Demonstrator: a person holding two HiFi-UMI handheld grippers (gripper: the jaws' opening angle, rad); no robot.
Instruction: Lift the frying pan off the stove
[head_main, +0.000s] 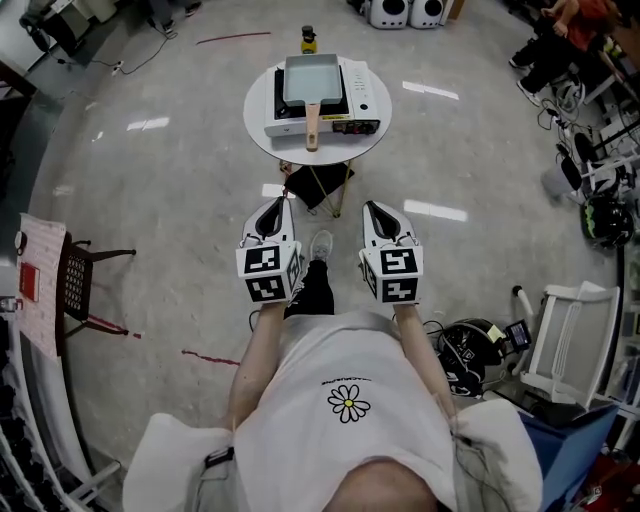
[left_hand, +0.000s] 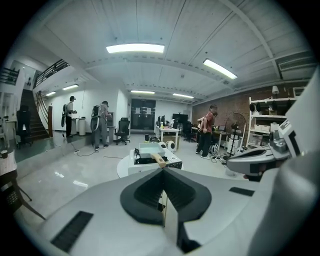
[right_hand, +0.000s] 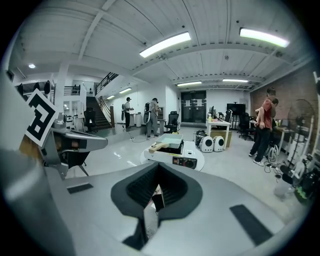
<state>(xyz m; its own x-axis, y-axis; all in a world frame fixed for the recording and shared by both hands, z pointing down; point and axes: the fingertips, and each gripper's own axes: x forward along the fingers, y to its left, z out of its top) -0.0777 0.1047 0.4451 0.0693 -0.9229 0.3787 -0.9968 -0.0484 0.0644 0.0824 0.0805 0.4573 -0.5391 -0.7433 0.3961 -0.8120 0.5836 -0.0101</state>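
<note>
A grey rectangular frying pan (head_main: 311, 78) with a wooden handle (head_main: 313, 125) sits on a white portable stove (head_main: 322, 100) on a small round white table (head_main: 260, 120) ahead of me. My left gripper (head_main: 271, 213) and right gripper (head_main: 379, 216) hang side by side well short of the table, above the floor, both shut and empty. In the left gripper view the pan (left_hand: 151, 149) shows far beyond the closed jaws of the left gripper (left_hand: 162, 173). In the right gripper view the pan (right_hand: 170, 141) lies far past the right gripper (right_hand: 158, 168).
A yellow-capped bottle (head_main: 308, 40) stands behind the stove. A dark chair (head_main: 78, 282) is at the left, and a white chair (head_main: 570, 340) and a helmet (head_main: 468, 352) at the right. People (left_hand: 101, 124) stand in the background.
</note>
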